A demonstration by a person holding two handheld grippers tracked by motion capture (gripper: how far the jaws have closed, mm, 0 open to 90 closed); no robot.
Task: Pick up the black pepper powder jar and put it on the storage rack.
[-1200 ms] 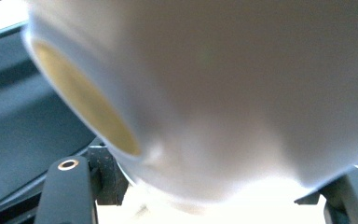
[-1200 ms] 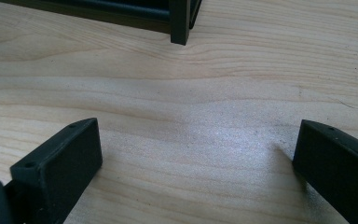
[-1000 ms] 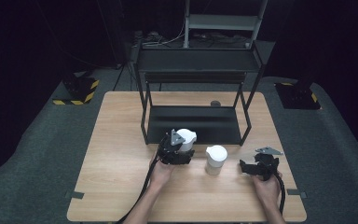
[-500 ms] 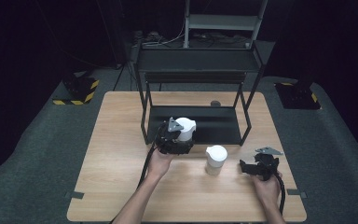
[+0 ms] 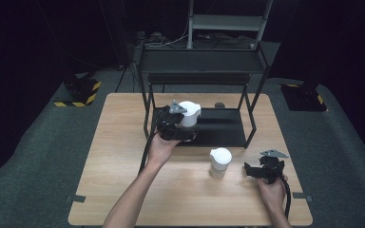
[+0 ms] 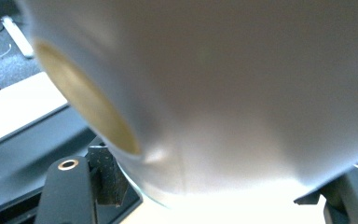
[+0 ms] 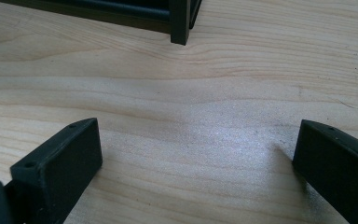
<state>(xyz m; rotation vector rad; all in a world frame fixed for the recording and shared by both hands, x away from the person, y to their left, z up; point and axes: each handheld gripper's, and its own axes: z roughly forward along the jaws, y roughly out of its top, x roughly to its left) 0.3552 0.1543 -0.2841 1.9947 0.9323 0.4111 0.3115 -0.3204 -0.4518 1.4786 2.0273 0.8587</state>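
Two white cups (image 5: 189, 114) (one (image 5: 219, 161) standing on the table), one black rack (image 5: 202, 61), two grippers (image 5: 266, 169)

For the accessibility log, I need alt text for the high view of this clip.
A person's left gripper holds a white cup lifted in front of a black metal rack on a wooden table. A second white cup stands on the table, and the right gripper rests open beside it.

Dim room, lit table (image 5: 123, 190); the close white cup (image 6: 223, 93) blurs, glaring.
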